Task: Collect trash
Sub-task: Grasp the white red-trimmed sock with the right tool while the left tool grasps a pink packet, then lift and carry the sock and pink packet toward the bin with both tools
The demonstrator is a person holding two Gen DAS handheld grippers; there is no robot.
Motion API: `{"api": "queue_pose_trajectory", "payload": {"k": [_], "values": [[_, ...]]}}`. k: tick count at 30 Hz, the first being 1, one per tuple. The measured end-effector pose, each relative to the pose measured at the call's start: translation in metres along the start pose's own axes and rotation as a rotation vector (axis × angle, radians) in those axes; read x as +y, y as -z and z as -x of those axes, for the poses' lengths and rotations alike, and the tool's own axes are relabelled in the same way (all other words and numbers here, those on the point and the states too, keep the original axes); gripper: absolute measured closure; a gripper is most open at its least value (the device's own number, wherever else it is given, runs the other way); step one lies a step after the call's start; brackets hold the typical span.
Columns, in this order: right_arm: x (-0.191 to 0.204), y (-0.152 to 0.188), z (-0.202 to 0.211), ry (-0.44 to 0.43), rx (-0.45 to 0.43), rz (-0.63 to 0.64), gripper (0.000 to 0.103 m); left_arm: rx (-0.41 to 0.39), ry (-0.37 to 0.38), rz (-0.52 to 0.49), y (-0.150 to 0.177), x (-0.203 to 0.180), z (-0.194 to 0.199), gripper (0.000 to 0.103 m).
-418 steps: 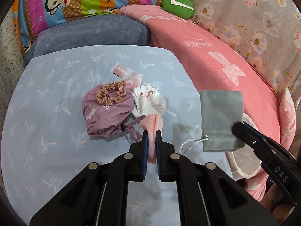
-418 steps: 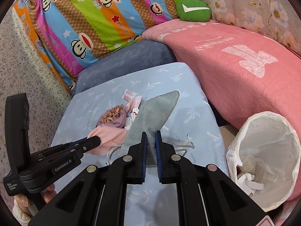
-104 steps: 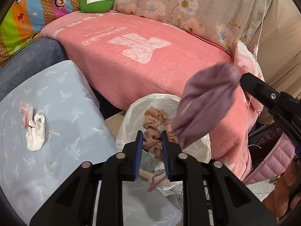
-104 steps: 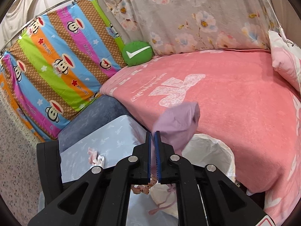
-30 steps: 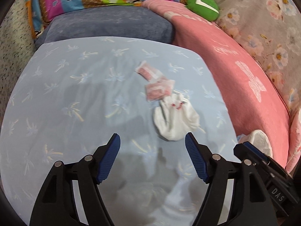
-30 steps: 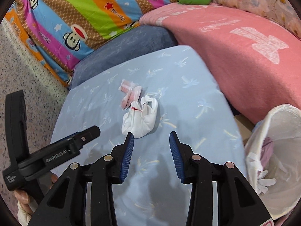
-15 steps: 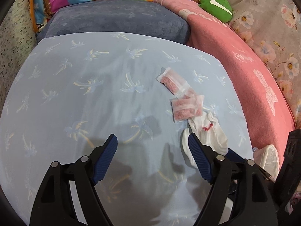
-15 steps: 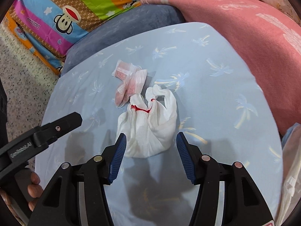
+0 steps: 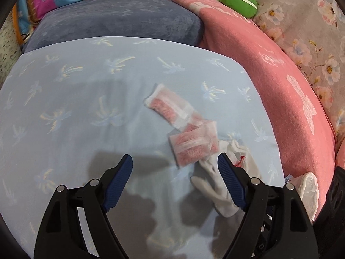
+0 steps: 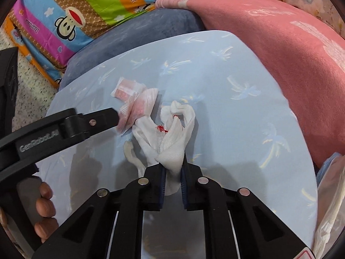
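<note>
Item: white sock (image 10: 170, 142), red-stitched, clenched in my right gripper (image 10: 173, 176). My left gripper (image 9: 175, 168) spread wide, holding nothing, over two pink sachets (image 9: 189, 144) on the blue desk (image 9: 75, 99).

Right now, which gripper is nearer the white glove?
Right. The right gripper is shut on the white glove; the left gripper is open beside it, over the pink packets.

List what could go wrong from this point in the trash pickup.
The right gripper pinches only one edge of the white cloth, so it could slip out when lifted. The cloth touches the pink packets, which might drag along. The open left gripper sits close and could bump the right one.
</note>
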State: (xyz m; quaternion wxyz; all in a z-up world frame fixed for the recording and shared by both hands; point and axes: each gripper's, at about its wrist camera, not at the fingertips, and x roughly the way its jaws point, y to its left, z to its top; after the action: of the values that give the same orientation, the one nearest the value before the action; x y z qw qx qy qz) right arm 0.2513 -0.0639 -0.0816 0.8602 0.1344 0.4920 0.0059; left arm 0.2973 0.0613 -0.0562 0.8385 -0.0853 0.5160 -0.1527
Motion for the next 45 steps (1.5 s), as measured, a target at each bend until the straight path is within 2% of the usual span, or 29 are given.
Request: {"api": "queue_pose_trajectory", "payload": {"k": [5,8,10,12,13,15,18,24,31,45], "values": [[-0.009,-0.003,-0.004,-0.017,0.008,-0.034,0.092,0.007,-0.001,-0.020,-0.010,-0.014,-0.020,0.026],[-0.011,-0.003,-0.006,-0.028,0.011,-0.045,0.092,0.006,-0.027,-0.038,-0.014,-0.019,-0.031,0.026],[-0.011,-0.003,-0.007,-0.033,0.010,-0.048,0.092,-0.008,-0.055,-0.049,-0.013,-0.020,-0.033,0.031],[-0.011,-0.002,-0.007,-0.037,0.011,-0.051,0.092,-0.016,-0.060,-0.067,-0.013,-0.024,-0.033,0.045],[-0.011,-0.003,-0.007,-0.039,0.011,-0.052,0.092,-0.016,-0.057,-0.067,-0.012,-0.023,-0.032,0.048],[-0.011,-0.002,-0.006,-0.042,0.011,-0.054,0.092,-0.006,-0.039,-0.065,-0.011,-0.022,-0.031,0.069],[-0.011,0.000,-0.003,-0.053,0.013,-0.055,0.092,0.002,-0.020,-0.060,-0.008,-0.022,-0.024,0.083],[-0.010,0.007,0.022,-0.064,-0.013,-0.053,0.092,-0.017,-0.002,-0.061,0.002,-0.028,0.002,0.085],[-0.011,0.016,0.070,-0.072,-0.083,-0.062,0.092,-0.060,0.024,-0.061,0.017,-0.043,0.042,0.085],[-0.033,0.033,0.181,-0.049,-0.251,-0.081,0.092,-0.145,0.088,-0.156,0.050,-0.100,0.109,0.085]]}}
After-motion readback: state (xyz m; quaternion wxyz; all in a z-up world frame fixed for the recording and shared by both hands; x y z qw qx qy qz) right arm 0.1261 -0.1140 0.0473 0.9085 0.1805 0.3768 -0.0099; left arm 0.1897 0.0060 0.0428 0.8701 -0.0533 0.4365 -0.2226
